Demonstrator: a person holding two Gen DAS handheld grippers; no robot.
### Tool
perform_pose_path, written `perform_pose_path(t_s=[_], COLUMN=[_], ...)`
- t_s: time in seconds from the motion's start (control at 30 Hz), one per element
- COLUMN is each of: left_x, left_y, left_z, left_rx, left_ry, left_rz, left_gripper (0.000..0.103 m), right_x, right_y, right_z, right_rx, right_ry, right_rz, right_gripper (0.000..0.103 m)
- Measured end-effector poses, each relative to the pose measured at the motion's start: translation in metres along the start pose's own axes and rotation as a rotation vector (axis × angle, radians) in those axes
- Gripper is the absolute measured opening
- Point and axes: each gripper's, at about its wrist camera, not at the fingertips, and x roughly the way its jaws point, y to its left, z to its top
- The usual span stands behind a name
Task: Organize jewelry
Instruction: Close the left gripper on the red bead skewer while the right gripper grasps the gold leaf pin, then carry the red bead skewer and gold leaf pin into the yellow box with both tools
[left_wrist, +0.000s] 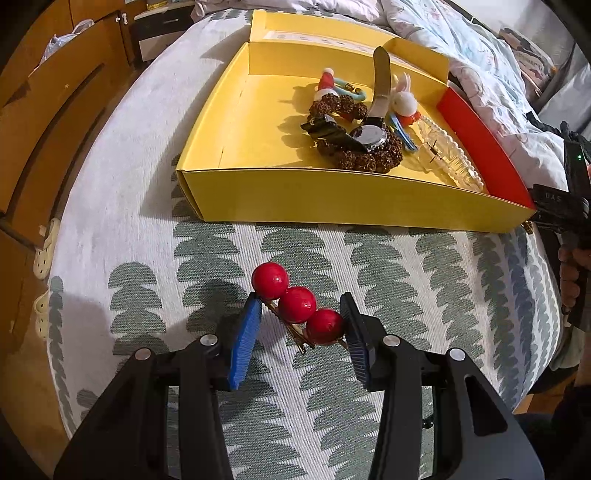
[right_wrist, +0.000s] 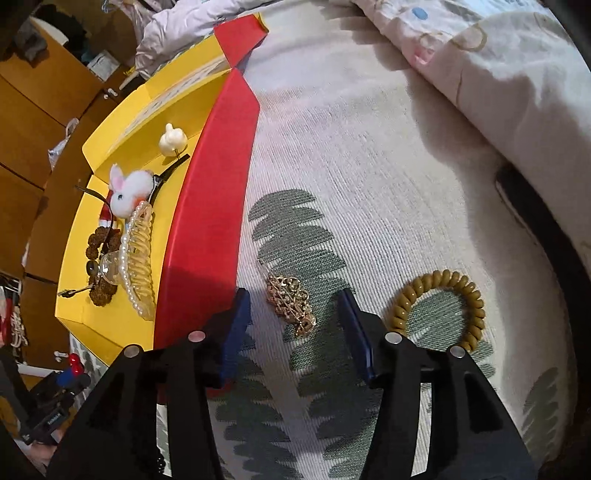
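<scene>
Left gripper (left_wrist: 301, 325) jaws spread around red three-ball hair clip (left_wrist: 295, 304) — yellow box (left_wrist: 236, 147) ahead, holding watch (left_wrist: 369, 134), beads

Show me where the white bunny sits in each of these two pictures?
Left wrist view: the bunny is upper right of centre, inside the yellow box, beside the watch.
Right wrist view: the bunny is at the left, above the pearl clip.
Shared landmark: the box's red side.

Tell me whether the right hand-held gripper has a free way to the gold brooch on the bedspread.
Probably yes: the right hand-held gripper is open, the gold brooch lies uncovered between its fingers, and the coil hair tie sits off to the side.
</scene>
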Motion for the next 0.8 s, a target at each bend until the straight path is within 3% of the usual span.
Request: perform_pose_path(t_s=[0.07, 0.37, 0.4, 0.43, 0.8], left_x=[0.001, 0.002, 0.002, 0.001, -0.004], left_y=[-0.001, 0.002, 0.003, 0.003, 0.005], left_z=[0.000, 0.001, 0.001, 0.001, -0.001], left_rx=[0.002, -0.012, -0.014, -0.016, -0.011], left_ry=[0.003, 0.007, 0.009, 0.009, -0.001], left_rz=[-0.002, -0.013, -0.015, -0.018, -0.033], left_gripper=[0.045, 0.045, 0.045, 0.045, 0.045], right_x=[0.000, 0.000, -0.001, 0.001, -0.020], right_y=[0.000, 0.001, -0.001, -0.001, -0.011], right_z=[-0.001, -0.009, -0.009, -0.009, -0.010], right_rx=[0.001, -0.014, -0.003, -0.007, 0.044], right_ry=[0.001, 0.018, 0.013, 0.017, -0.026], right_rz=[0.003, 0.046, 0.047, 0.013, 0.039], right_gripper=[0.053, 0.033, 0.020, 0.014, 0.013])
